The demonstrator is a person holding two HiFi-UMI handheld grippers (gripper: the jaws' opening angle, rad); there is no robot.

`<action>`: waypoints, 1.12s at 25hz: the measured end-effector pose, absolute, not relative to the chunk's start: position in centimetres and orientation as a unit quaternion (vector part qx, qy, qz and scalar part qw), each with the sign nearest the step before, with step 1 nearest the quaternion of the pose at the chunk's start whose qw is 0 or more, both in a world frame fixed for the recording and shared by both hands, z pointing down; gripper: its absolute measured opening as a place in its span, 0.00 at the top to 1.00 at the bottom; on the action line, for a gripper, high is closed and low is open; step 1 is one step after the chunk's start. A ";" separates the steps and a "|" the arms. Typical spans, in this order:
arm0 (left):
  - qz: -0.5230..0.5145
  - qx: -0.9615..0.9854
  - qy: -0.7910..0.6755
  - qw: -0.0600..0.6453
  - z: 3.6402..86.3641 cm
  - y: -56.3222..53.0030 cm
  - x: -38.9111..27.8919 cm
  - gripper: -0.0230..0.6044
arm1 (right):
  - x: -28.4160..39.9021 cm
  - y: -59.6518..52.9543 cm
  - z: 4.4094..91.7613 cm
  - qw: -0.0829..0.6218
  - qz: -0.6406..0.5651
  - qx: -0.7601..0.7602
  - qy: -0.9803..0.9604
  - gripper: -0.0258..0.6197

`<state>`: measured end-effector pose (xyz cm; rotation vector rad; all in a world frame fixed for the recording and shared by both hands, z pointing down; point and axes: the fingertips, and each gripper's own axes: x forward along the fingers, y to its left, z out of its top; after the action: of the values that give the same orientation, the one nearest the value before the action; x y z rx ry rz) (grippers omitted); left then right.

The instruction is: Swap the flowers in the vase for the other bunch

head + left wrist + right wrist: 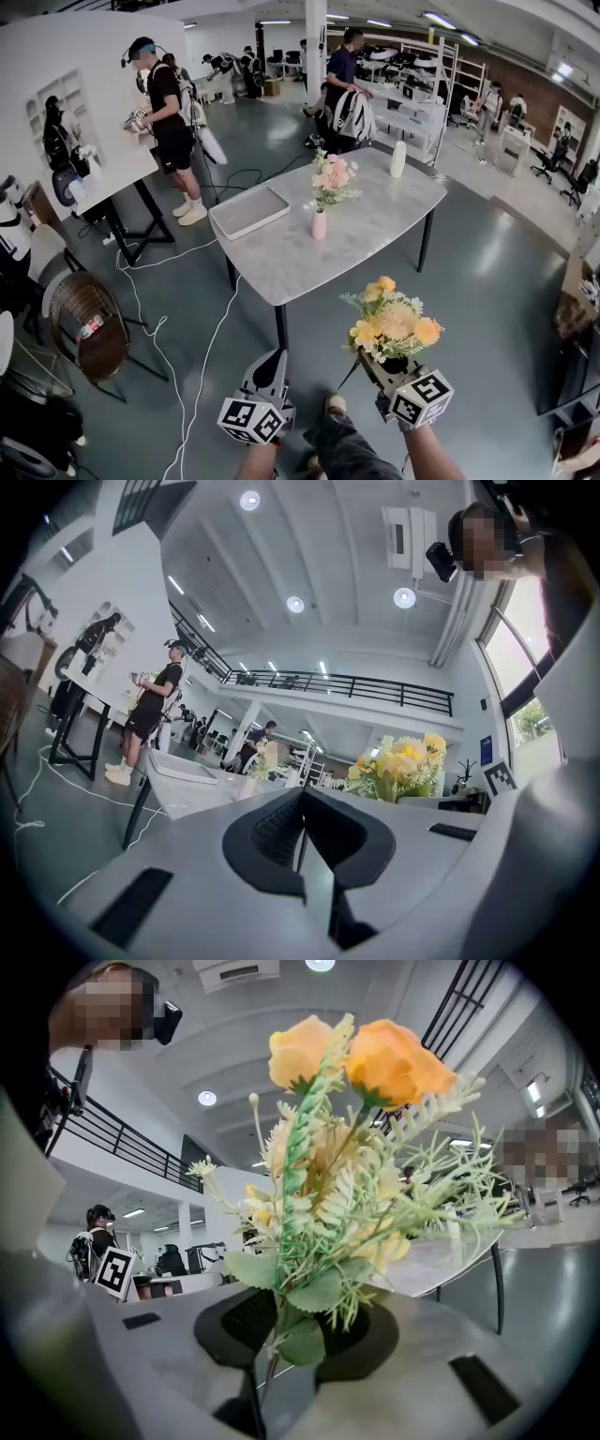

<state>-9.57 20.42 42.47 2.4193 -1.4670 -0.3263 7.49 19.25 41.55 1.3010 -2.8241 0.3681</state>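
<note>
A small pink vase [320, 225] with pink flowers [333, 176] stands upright near the middle of the grey marble table [375, 220]. Short of the table's near corner, my right gripper [384, 364] is shut on the stems of a yellow and orange bunch [394, 323] and holds it upright. In the right gripper view the bunch [347, 1176] fills the middle and its stems pass between the pads of my right gripper [281, 1330]. My left gripper [272, 361] is shut and holds nothing. In the left gripper view, my left gripper [302, 803] has its jaws together, with the yellow bunch [398, 766] to the right.
A flat grey tray [249, 211] lies on the table's left end and a white bottle [398, 159] stands at its far end. A wicker chair [89, 323] is to the left, and cables [202, 375] trail over the floor. People stand in the background.
</note>
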 end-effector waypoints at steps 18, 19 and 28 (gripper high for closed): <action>-0.086 0.838 -0.523 0.129 43.5 7.5 -8.8 0.94 | 6.6 6.7 41.7 0.009 0.053 0.410 -0.911 0.77; -0.087 0.839 -0.521 0.128 43.5 6.7 -8.5 0.94 | 6.8 6.1 41.8 0.015 0.054 0.411 -0.910 0.77; -0.081 0.847 -0.510 0.123 43.1 1.3 -6.6 0.94 | 7.4 0.0 41.7 0.012 0.061 0.411 -0.910 0.77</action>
<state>-6.56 1.33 43.11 2.4716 -1.4881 -0.2369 7.36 0.00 41.68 1.2800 -2.8361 0.1890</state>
